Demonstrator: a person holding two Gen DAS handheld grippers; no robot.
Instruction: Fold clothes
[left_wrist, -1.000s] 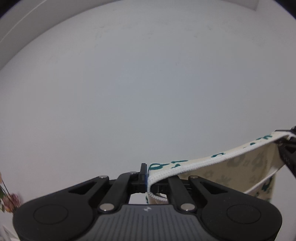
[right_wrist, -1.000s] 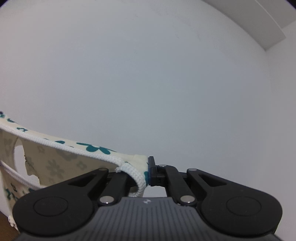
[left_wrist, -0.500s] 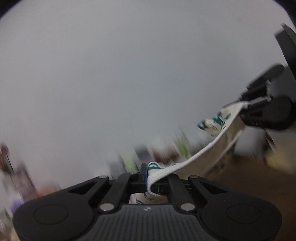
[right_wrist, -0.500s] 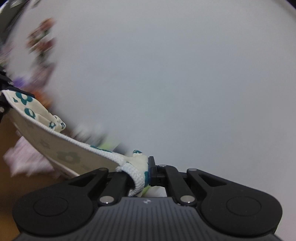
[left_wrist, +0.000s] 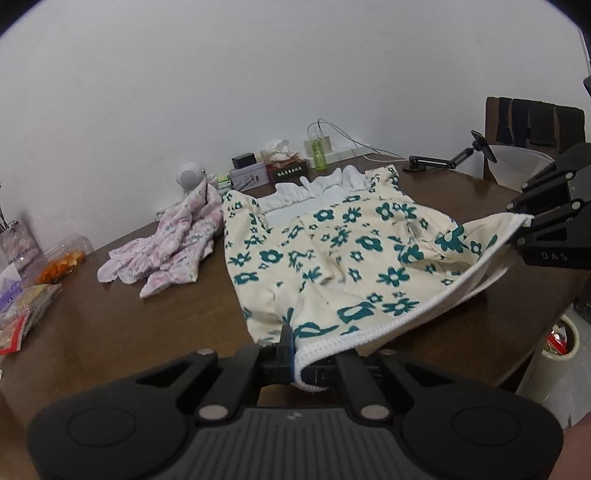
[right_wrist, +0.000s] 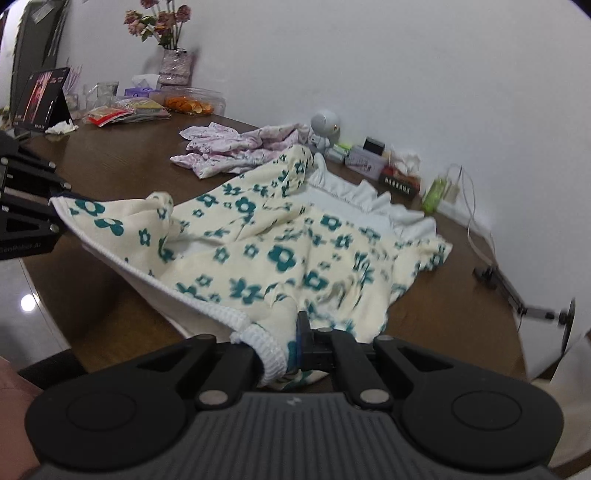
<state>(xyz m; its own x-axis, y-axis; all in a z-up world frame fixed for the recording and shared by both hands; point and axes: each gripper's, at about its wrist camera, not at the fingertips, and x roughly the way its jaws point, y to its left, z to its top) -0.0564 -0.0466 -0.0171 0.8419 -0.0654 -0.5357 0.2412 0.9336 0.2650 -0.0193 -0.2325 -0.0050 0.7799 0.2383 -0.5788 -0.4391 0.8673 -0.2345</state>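
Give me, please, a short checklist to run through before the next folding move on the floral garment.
1. Left tool shut on the floral garment's ribbed hem: ok.
2. Right tool shut on the other hem corner: ok.
3. Hem taut between both tools: ok.
4. Far end with the white ruffle resting on the brown table: ok.
5. Fabric flat, no wrinkles: not ok, bunched mid-cloth.
6. Pink garment clear of the floral one: cannot tell, edges look touching.
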